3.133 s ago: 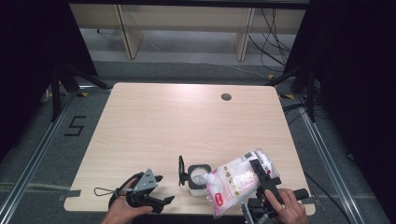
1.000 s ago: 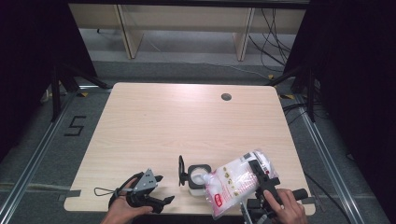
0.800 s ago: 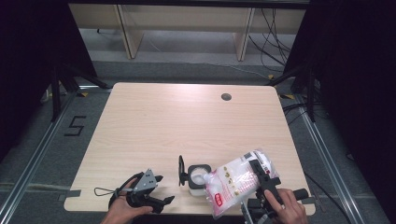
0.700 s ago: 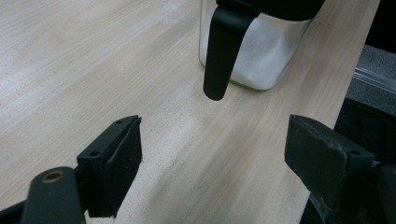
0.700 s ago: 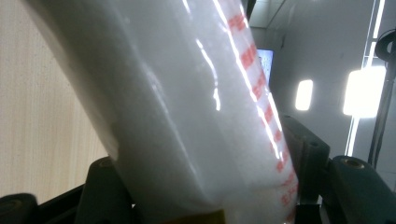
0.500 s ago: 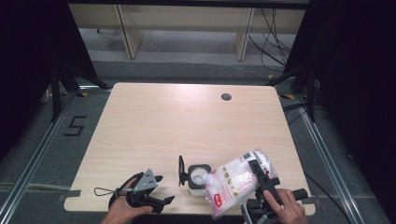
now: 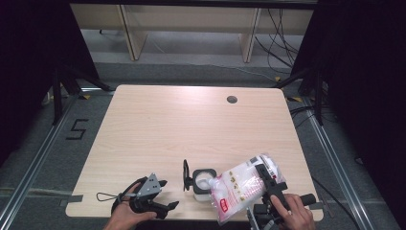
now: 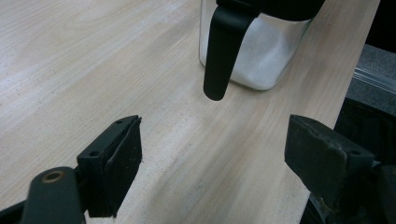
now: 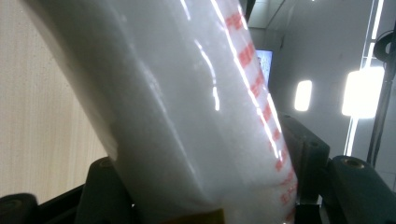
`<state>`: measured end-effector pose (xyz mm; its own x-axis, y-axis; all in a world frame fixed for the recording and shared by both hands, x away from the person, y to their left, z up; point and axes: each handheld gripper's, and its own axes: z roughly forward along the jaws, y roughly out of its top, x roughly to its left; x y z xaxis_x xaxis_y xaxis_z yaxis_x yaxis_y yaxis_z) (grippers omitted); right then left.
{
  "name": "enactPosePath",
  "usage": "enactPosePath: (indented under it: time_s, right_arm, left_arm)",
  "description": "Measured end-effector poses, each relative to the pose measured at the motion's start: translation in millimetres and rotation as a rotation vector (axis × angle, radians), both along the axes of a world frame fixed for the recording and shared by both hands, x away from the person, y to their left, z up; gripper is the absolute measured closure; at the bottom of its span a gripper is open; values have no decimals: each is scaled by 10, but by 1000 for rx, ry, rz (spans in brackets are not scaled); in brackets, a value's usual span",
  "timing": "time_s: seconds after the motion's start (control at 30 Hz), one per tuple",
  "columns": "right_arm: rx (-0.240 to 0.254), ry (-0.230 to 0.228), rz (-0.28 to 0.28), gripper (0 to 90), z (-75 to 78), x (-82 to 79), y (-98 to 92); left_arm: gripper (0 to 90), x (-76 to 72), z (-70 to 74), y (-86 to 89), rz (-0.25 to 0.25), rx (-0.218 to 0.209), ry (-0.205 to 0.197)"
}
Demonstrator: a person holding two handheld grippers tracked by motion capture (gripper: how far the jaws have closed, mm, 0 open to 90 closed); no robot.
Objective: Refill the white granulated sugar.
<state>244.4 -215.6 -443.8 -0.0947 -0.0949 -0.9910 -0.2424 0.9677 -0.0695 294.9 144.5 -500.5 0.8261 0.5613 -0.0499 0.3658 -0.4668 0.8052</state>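
Dark curtains flank a pale wooden surface in the high view, bare except at its near edge. There a square clear jar with a black rim stands with its lid swung open to one side, white grains showing inside. The right gripper clamps a plastic bag of white granules, tilted so that its lower end hangs over the jar's mouth. The left gripper rests well to the jar's left, holding nothing. Nothing steadies the jar, so a nudge from the bag could slide it toward the near edge, and a sudden rush of grains could miss the small opening.

From the left gripper view, the jaws stand wide apart and empty above the wood, and the jar with its hanging black lid tab sits just ahead. A careless forward push here could tip it.

From the right gripper view, the jaws press on both sides of the bag, whose smooth film bulges between them. Slippery film and shifting contents could let it slide out.
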Motion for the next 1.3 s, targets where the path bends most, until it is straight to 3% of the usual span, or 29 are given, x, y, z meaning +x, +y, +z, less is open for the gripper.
enactPosePath:
  time_s: [0.03, 0.23, 0.27, 0.33, 0.37, 0.4, 0.43, 0.47, 0.5, 0.57, 0.67, 0.73, 0.77, 0.8, 0.87, 0.93, 1.0, 1.03, 1.1, 1.13, 1.17, 1.3]
  right_arm:
    - [-39, -6, 10, 414, 32, 3, 10]
    - [-42, -6, -7, 414, 33, -11, 14]
    - [-5, 10, -24, 414, 8, -21, 5]
    - [-39, -8, -3, 414, 49, -12, 16]
    - [15, 10, -29, 414, 1, -21, 2]
    - [0, 12, -34, 414, -4, -21, 4]
    - [-62, -4, -4, 415, 40, -3, 18]
    - [-56, -19, 24, 415, 38, 13, 14]
    - [0, 2, -1, 415, 0, -2, 0]
    - [-47, -5, 0, 415, 44, -6, 15]
    - [-18, -3, 1, 415, 8, 5, 5]
    - [-55, 0, -8, 415, 43, -6, 14]
    - [-42, 8, -11, 415, 35, -7, 12]
    - [-19, -2, 4, 415, 18, 1, 6]
    - [-18, -5, 3, 415, 28, 0, 8]
    - [42, 24, -46, 415, -11, -27, -9]
    - [-45, 4, -5, 416, 53, 0, 4]
    - [-25, 0, 11, 416, 40, 13, -7]
    - [29, 26, -30, 415, 10, -8, -24]
    - [21, 15, -20, 416, 19, -2, -23]
    - [-18, 3, -5, 416, 51, 4, -16]
    - [-12, 2, -16, 416, 46, -5, -19]
  left_arm:
    - [186, -9, -3, -5, 11, -7, 12]
    - [186, 3, 1, 3, -3, 1, -4]
    - [186, 8, 3, 5, -9, 5, -9]
    - [186, -9, -3, -6, 11, -7, 13]
    - [186, -10, -3, -6, 11, -7, 12]
    - [186, -10, -3, -6, 11, -7, 12]
    - [186, -9, -2, -5, 10, -7, 13]
    - [186, -6, -1, -2, 7, -5, 9]
    - [186, 8, 3, 5, -9, 4, -9]
    - [186, -4, -3, -3, 9, -5, 6]
    - [186, -9, -2, -6, 10, -8, 13]
    - [186, -5, -1, -3, 7, -6, 9]
    - [186, 9, 2, 6, -9, 4, -9]
    - [186, 7, 2, 5, -7, 3, -6]
    - [186, -6, -2, -4, 8, -7, 11]
    - [186, -9, -2, -5, 10, -6, 12]
    - [186, -6, -2, -3, 9, -7, 10]
    - [186, 5, 2, 4, -6, 2, -5]
    - [186, 7, 3, 5, -8, 3, -8]
    - [186, 7, 2, 4, -8, 3, -7]
    - [186, -8, -2, -4, 10, -7, 12]
    - [186, 1, 1, 1, -2, -1, 0]
